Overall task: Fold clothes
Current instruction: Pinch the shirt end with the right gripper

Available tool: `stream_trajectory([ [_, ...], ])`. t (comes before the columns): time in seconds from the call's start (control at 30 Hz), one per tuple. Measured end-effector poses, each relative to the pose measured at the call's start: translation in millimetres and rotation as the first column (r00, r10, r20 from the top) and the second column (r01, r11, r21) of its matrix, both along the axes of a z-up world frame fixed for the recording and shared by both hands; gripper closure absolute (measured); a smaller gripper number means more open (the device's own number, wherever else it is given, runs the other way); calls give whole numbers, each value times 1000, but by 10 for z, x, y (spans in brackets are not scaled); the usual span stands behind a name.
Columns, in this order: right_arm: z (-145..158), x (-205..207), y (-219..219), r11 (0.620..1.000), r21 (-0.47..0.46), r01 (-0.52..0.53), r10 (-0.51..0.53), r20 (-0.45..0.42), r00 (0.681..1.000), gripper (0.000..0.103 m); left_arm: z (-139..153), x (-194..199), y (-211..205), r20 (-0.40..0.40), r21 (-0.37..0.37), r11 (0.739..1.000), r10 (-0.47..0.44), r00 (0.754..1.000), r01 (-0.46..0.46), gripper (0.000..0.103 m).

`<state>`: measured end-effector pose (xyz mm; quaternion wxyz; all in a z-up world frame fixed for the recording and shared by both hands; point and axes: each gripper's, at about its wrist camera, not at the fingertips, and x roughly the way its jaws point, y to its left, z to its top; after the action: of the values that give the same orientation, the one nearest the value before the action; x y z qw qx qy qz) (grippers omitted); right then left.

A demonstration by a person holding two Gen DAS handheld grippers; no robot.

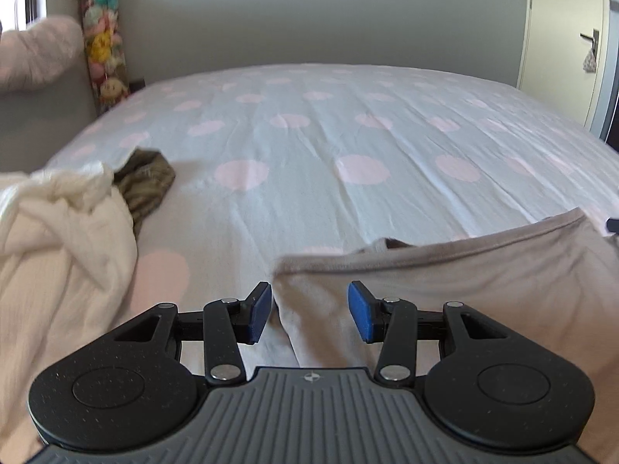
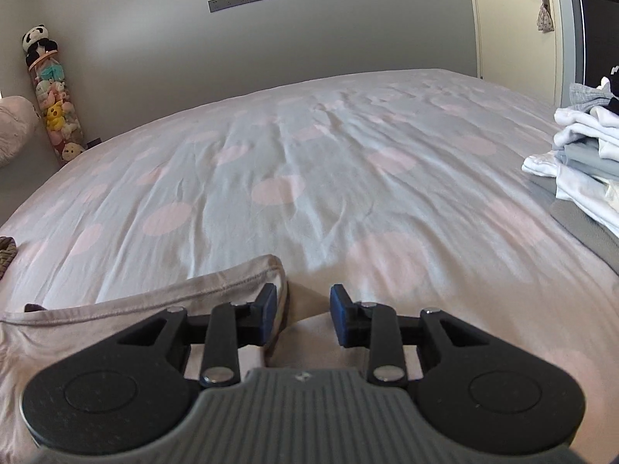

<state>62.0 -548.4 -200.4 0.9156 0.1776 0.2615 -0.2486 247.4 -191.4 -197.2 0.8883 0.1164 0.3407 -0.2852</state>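
Left of the beige garment (image 1: 445, 282) lie a cream heap (image 1: 58, 239) and an olive piece (image 1: 147, 185). Our left gripper (image 1: 309, 311) gapes wide across its left corner, our right gripper (image 2: 303, 315) across its right corner, neither gripping. Stack (image 2: 584, 154) far right. We judge pinching both corners comes next.

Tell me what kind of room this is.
Most likely a home bedroom: a wide bed under a pink-dotted sheet, a tall tube of plush toys in the corner, and a stack of folded laundry on the bed's edge.
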Motion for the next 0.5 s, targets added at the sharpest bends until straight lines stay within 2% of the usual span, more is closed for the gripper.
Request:
stream_trajectory([
  [0.07,56,-72,44,1000,25,-18,18,14,1000,66,42,-67,65,-33,-9,1000,-1,999,1,72],
  [0.2,109,-249,108,993,112,-40,37,30,999,65,74,-217,139,-106,-9,1000,-26,994,25,73],
  [0.3,111,-419,21,982,183,45,-48,15,999,64,16,-310,86,-124,61,997,-30,992,38,73],
  [0.33,104,-484,-31,974,213,81,-85,9,996,61,10,-325,85,-122,73,997,-26,992,35,73],
  [0.43,63,-676,-220,928,339,157,-182,42,982,49,30,-328,136,-112,59,998,2,994,4,73],
  [0.5,43,-720,-285,909,378,175,-211,56,976,47,43,-299,190,-115,29,999,27,993,-23,73],
])
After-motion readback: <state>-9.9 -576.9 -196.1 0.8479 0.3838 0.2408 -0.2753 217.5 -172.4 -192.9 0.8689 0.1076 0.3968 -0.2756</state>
